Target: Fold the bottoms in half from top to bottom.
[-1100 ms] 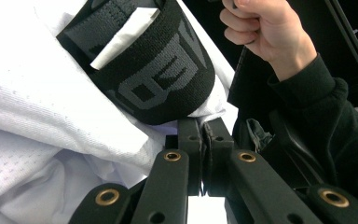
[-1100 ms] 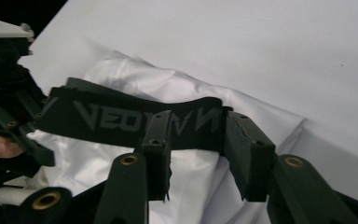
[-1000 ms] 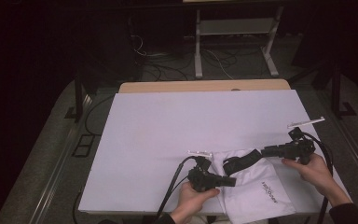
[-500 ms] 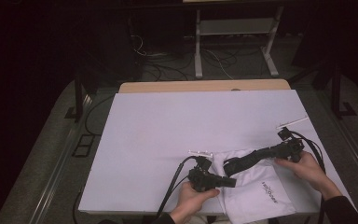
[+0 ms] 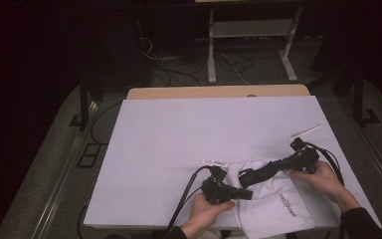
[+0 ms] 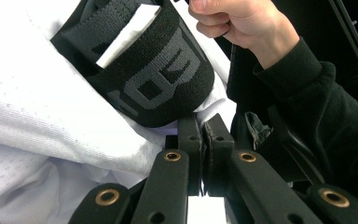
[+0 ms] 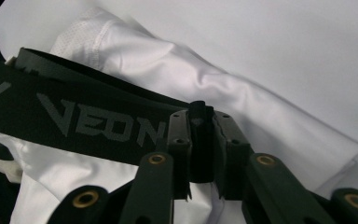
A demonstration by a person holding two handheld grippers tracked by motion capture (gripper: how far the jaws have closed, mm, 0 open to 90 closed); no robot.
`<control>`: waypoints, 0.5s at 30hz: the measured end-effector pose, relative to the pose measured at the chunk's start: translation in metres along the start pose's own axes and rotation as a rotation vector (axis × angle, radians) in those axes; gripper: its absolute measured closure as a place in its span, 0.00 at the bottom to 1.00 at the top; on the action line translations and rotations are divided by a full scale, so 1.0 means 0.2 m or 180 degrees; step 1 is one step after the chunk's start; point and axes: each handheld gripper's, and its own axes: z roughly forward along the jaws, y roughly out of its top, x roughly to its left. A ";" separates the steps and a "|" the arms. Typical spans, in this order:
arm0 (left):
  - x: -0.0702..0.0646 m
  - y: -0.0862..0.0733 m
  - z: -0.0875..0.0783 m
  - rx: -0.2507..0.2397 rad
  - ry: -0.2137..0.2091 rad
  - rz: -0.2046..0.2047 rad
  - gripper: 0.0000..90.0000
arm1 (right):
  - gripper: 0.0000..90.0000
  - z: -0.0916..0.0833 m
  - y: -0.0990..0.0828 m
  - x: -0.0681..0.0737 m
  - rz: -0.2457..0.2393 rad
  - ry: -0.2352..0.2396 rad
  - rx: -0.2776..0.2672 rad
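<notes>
White shorts [image 5: 273, 199] lie at the near right of the table [image 5: 179, 139], about 5 o'clock from its middle. Fabric is thin white mesh w/ tiny holes, creased and bunched into soft folds; a small dark logo sits on the leg panel nearest the person. The waistband [image 5: 266, 170] is a broad black elastic band w/ big grey block letters woven in; in the right gripper view it reads roughly "VEON", though the rest is cut off, so that reading may be incomplete. A white tag shows inside the band in the left gripper view.

Left hand-held gripper [image 5: 246, 194] sits at 9 o'clock of the shorts, jaws pressed tight together on white fabric just under the band's lower curve [image 6: 158, 84]; the cloth is pinched right at the tips.

Right hand-held gripper [image 5: 248, 177] reaches in from 3 o'clock, the person's hand [image 5: 323, 179] on its body at the far right. Its jaws have just been closing, and the right gripper view shows the black band's edge [image 7: 74, 116] clamped between the pads, band running off toward 9 o'clock over the white cloth.

Band is stretched between the two hand-held grippers, lifted a bit off the rest of the cloth. Table cover is plain white, cables trail off toward 6 o'clock.
</notes>
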 end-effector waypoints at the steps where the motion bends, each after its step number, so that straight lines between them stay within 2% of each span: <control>1: 0.00 0.00 0.00 0.0003 0.0001 0.0002 0.96 | 0.86 0.00 0.00 0.00 -0.0027 -0.0008 -0.0003; 5: 0.00 0.00 0.00 -0.0002 0.0024 0.0012 0.95 | 0.87 -0.01 0.00 0.02 -0.0142 -0.0054 -0.0029; 8: -0.01 0.00 0.00 0.0031 0.0084 0.0084 0.95 | 0.87 -0.02 0.00 0.04 -0.0194 -0.0073 -0.0074; 12: -0.03 0.01 0.00 0.0082 0.0168 0.0193 0.95 | 0.87 -0.04 0.00 0.05 -0.0225 -0.0022 -0.0158; 15: -0.04 0.01 0.00 0.0096 0.0163 0.0217 0.95 | 0.87 -0.07 -0.01 0.06 -0.0217 0.0016 -0.0246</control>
